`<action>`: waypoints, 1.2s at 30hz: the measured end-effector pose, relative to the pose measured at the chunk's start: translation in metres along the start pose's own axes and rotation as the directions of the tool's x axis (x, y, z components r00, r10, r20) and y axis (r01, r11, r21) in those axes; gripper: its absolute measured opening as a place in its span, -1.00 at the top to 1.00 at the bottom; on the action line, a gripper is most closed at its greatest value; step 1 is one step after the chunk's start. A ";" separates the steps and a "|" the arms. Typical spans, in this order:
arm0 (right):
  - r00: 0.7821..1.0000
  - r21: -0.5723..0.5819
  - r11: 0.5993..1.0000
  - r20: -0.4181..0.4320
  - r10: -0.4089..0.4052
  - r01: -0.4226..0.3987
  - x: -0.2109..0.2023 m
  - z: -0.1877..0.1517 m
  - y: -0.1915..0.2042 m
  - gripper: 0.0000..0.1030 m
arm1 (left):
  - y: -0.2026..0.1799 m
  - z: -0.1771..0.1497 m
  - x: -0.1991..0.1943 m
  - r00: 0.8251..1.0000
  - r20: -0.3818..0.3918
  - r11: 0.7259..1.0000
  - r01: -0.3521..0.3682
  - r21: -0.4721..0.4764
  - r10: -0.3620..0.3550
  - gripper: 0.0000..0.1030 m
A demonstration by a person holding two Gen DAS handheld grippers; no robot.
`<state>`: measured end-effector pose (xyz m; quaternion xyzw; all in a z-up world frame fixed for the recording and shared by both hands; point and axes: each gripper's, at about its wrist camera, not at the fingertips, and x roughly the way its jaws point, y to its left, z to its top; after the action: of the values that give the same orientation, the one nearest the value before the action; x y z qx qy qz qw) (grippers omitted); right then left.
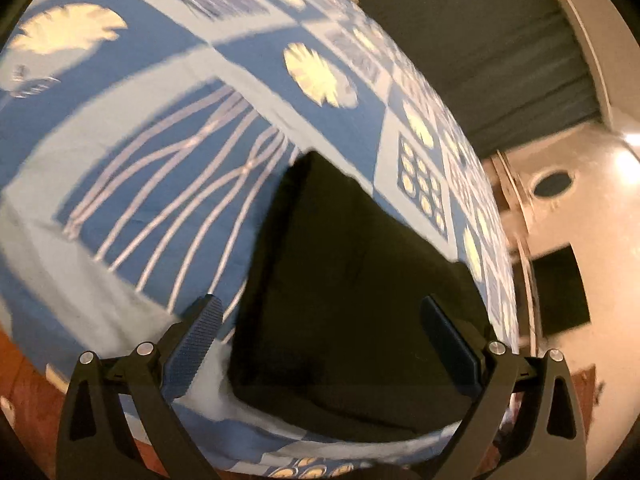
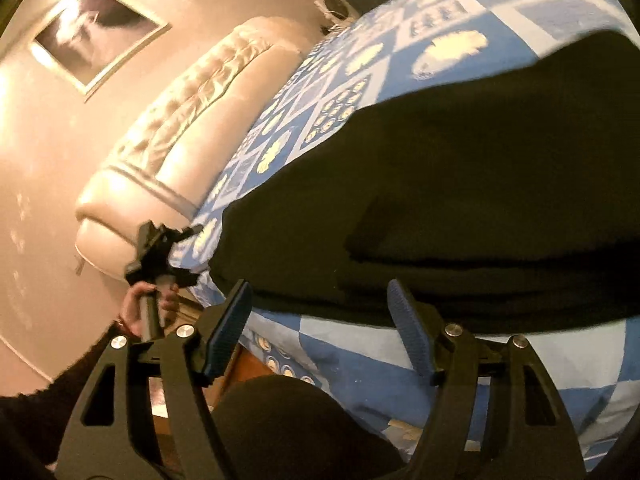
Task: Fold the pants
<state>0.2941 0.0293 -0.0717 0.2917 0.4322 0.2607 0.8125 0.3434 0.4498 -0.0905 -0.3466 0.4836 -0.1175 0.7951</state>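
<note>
Black pants point(image 2: 420, 200) lie folded flat on the bed point(image 1: 120, 200). Both my left gripper point(image 1: 320, 344) and right gripper point(image 2: 320, 320) are spread wide, empty. Soft, floppy, light fabric; I'd pinch the doubled near edge.

A bed point(image 2: 352, 364) is standing under a blue patterned bedspread point(image 1: 168, 92). A cream tufted headboard point(image 2: 208, 92) is resting against a pale wall point(image 2: 44, 168), where a framed picture point(image 2: 100, 32) is hanging. Warm light is glaring off the wall. Reddish-brown floor point(image 1: 24, 376) is showing beside the bed.
</note>
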 end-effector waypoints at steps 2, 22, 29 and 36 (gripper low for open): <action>1.000 0.014 1.000 -0.004 0.009 -0.009 0.000 0.000 -0.002 -0.36 | 0.001 0.003 0.005 0.999 -0.033 0.999 0.014 0.035 -0.012 -0.90; 0.999 0.091 0.995 -0.019 0.038 -0.036 0.007 -0.003 -0.016 -0.37 | 0.003 0.016 0.022 0.972 -0.150 0.984 0.180 -0.012 -0.180 -0.36; 0.999 0.098 0.994 -0.018 0.040 -0.038 0.005 -0.004 -0.017 -0.37 | 0.021 0.010 0.026 0.975 -0.168 0.989 0.135 -0.067 -0.145 0.68; 0.999 0.102 0.994 -0.017 0.045 -0.043 0.004 -0.002 -0.018 -0.37 | 0.004 0.011 0.003 0.964 -0.104 0.967 0.235 -0.095 -0.244 0.75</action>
<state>0.2974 0.0199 -0.0874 0.3396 0.4460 0.2589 0.7866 0.3539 0.4560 -0.0921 -0.4274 0.4875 -0.2126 0.7311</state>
